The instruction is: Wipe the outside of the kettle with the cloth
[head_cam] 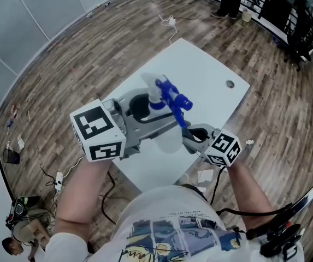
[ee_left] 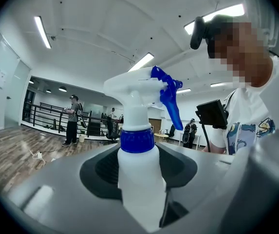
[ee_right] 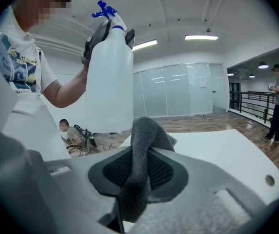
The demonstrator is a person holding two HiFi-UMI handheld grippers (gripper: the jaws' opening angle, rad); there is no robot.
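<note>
My left tool (ee_left: 139, 172) is clamped on a smooth white plastic spray bottle (ee_left: 135, 112) with a blue collar and trigger, held upright above the flat white counter (ee_right: 217, 150). My right tool (ee_right: 139, 172) pinches a soft grey cloth (ee_right: 146, 130), bunched into a hump, near the bottle's lower end.

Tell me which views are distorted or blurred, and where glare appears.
Head view: strong fisheye, the floor planks curve round the white table. Left gripper view: ceiling lights glare; the spray bottle is close and soft. Right gripper view: dark corners; the cloth looks slightly soft.
</note>
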